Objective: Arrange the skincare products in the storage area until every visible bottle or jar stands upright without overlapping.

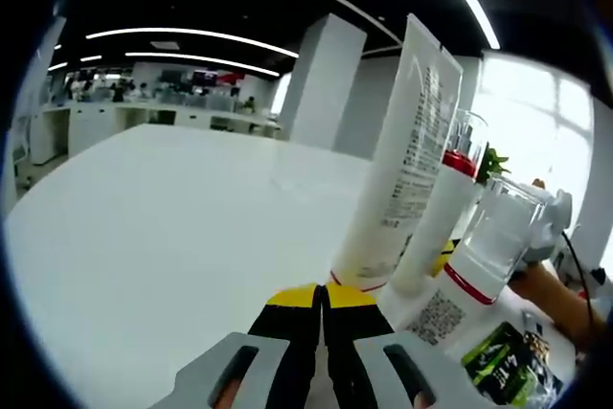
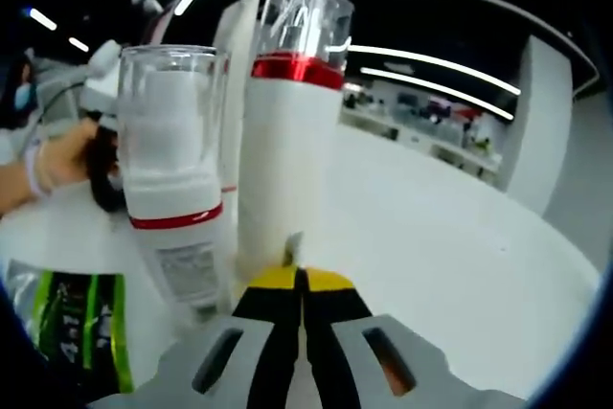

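Observation:
Three skincare products stand upright close together on the white table [image 1: 172, 237]. A tall white tube [image 1: 404, 150] stands on its cap, with a white bottle with a red band and clear cap [image 1: 448, 213] next to it, then a shorter clear-capped bottle [image 1: 490, 251]. My left gripper [image 1: 320, 292] is shut with nothing in it, its yellow tips just short of the tube's base. In the right gripper view the tall bottle [image 2: 287, 150] rises right in front, the shorter bottle [image 2: 172, 170] stands to its left and the tube [image 2: 239, 55] behind. My right gripper [image 2: 301, 280] is shut and empty at the tall bottle's foot.
A green and black packet [image 2: 77, 332] lies flat on the table beside the shorter bottle, also seen as the packet [image 1: 508, 361]. A person's hand [image 2: 62, 155] is at the far side of the bottles. Open white tabletop [image 2: 450, 237] stretches beyond, with office desks far behind.

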`<state>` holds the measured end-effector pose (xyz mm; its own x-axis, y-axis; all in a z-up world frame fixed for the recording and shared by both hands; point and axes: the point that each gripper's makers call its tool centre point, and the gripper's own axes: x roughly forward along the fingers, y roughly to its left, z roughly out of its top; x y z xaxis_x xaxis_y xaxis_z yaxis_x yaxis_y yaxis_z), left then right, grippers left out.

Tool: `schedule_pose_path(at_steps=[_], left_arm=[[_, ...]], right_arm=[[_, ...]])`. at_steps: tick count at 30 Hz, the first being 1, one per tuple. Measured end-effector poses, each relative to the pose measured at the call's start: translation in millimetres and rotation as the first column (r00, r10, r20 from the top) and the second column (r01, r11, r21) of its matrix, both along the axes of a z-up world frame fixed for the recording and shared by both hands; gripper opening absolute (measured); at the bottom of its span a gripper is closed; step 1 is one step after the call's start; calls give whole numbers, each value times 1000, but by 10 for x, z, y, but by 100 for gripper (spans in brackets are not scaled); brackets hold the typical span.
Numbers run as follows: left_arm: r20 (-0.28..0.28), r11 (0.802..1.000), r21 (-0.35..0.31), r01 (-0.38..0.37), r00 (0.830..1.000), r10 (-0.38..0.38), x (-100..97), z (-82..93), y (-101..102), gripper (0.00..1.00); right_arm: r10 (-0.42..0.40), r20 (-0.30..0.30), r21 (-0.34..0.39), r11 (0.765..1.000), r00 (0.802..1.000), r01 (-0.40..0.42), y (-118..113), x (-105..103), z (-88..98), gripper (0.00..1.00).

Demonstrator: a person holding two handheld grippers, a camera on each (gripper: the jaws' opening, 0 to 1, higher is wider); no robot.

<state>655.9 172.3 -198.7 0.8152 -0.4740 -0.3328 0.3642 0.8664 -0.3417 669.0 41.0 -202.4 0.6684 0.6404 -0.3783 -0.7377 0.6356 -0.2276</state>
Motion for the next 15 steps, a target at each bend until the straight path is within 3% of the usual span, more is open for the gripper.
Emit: schedule_pose_path(at_steps=[15], left_arm=[[5,1000,8,11,1000,-11,-8,-8,-16,1]], right_arm=[[20,28,-1,1000,999,-20,61,19,27,0]])
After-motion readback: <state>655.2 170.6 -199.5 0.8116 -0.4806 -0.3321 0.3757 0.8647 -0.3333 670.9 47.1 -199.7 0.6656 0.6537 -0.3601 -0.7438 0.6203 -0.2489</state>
